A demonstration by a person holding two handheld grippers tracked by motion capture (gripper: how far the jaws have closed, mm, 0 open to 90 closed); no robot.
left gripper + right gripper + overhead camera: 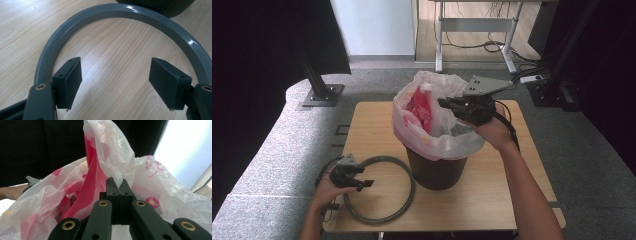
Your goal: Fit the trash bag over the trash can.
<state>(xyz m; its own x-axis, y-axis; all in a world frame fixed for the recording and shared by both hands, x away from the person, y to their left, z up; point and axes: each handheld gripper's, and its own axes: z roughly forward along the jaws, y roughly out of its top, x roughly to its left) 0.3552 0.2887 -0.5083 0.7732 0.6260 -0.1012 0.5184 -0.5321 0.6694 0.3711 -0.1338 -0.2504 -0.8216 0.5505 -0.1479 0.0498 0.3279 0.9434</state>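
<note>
A dark bin (437,170) stands mid-table, lined with a white and red plastic bag (422,107) that billows over its rim. My right gripper (444,103) reaches in from the right over the bag's mouth. In the right gripper view, it (119,182) is shut on a fold of the bag (110,152), and the film rises from between the tips. A grey plastic ring (404,200) lies flat on the table, left of the bin. My left gripper (362,184) rests low at the ring's left side. Its jaws (115,82) stand open with bare wood between them, inside the ring's arc (120,11).
The wooden table (492,195) has its front edge close to the ring. A black stand base (323,95) sits on the grey floor at back left, a desk frame (472,25) with cables behind. The bin's base (160,6) lies just beyond the ring.
</note>
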